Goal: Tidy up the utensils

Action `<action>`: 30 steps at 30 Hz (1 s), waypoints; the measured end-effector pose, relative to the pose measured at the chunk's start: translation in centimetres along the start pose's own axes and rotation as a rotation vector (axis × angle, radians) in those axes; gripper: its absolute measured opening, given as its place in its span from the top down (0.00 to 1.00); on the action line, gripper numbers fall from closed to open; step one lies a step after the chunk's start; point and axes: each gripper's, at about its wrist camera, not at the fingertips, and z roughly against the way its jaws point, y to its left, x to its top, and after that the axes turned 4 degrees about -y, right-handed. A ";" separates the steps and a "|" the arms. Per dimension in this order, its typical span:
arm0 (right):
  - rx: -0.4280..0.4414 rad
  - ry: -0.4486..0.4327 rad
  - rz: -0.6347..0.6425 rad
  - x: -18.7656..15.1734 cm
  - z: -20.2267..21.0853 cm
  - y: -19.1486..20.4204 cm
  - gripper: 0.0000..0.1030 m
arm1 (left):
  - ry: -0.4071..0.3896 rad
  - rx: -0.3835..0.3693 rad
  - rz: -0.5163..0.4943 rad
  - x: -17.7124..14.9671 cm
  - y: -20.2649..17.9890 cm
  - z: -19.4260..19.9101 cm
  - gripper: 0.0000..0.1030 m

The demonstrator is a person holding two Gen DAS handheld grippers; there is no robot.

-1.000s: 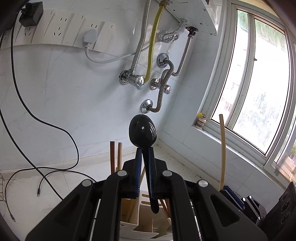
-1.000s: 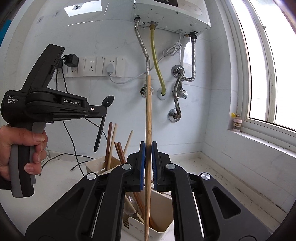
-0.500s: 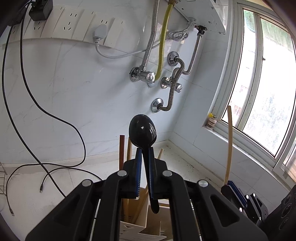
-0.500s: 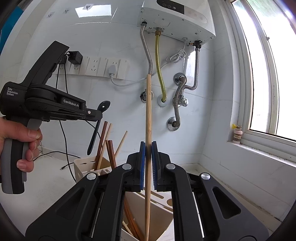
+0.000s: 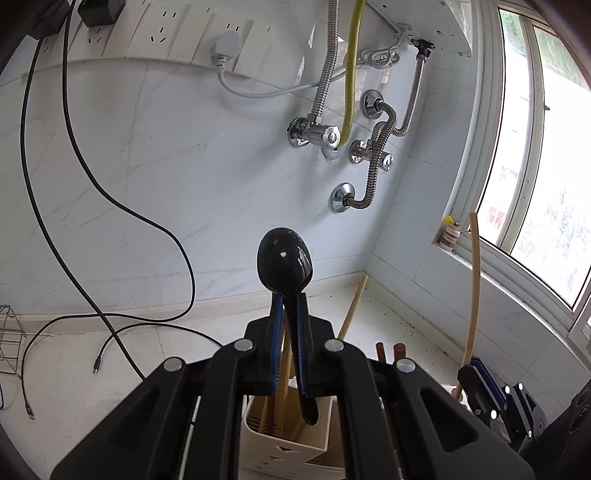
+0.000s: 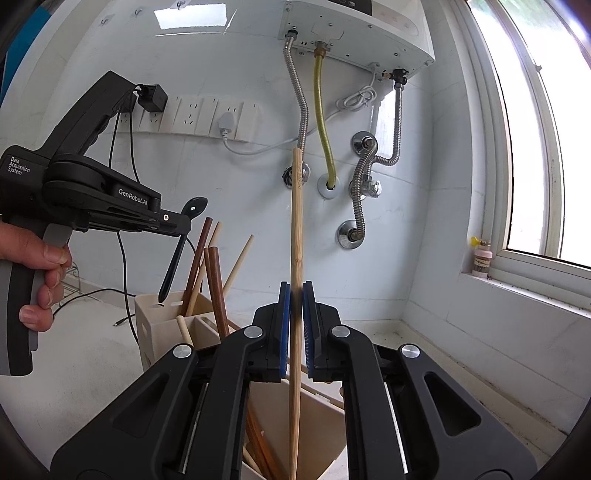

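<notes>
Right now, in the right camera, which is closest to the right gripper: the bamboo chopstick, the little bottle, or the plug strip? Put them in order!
1. Bamboo chopstick: clamped in the right gripper.
2. Little bottle: right, on the window ledge.
3. Plug strip: upper left, on the back wall.

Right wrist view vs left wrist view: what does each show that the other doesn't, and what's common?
Right wrist only: the person's hand on the left claw's handle, the water heater body, and the bamboo chopstick pinched upright in the right claw.

Left wrist only: the black spoon close up, bowl up, pinched in the left claw; a wire rack at the edge; loose cable ends on the counter.

Both: the cream utensil holder with wooden sticks, wall sockets, hoses, the window, and a small bottle on the sill.
</notes>
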 end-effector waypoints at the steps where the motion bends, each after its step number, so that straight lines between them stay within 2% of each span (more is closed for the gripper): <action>1: 0.001 0.001 -0.001 -0.1 0.0 0.0 0.94 | 0.001 0.004 -0.007 -0.1 -0.1 -0.1 0.93; 13: -0.004 0.013 -0.021 -1.1 0.3 -0.3 0.94 | 0.005 0.014 -0.042 -2.1 -0.7 0.1 0.92; 14: -0.003 0.017 -0.024 -1.2 0.4 -0.3 0.93 | 0.021 0.019 -0.048 -2.3 -0.7 0.0 0.82; 15: 0.002 0.025 -0.028 -1.4 0.5 -0.3 0.93 | 0.040 0.037 -0.051 -2.6 -0.6 0.0 0.49; 17: -0.011 0.023 -0.050 -1.7 1.1 -0.5 0.68 | 0.008 0.064 -0.032 -2.9 0.0 1.1 0.18; 18: -0.033 0.002 -0.078 -1.8 1.8 -0.8 0.39 | -0.034 0.056 -0.014 -3.1 0.4 2.1 0.18; 19: -0.055 -0.020 -0.109 -1.9 2.6 -1.2 0.31 | -0.053 0.047 0.002 -3.2 0.8 2.7 0.17; 22: -0.108 -0.008 -0.134 -1.8 3.7 -2.1 0.30 | -0.020 0.053 0.015 -3.3 1.6 3.3 0.17; 26: -0.174 0.010 -0.166 -1.3 5.1 -3.2 0.30 | -0.035 0.056 0.015 -3.2 2.7 4.5 0.17; 30: -0.224 0.027 -0.185 -1.0 6.3 -3.8 0.23 | -0.049 0.052 0.024 -2.9 3.6 5.7 0.14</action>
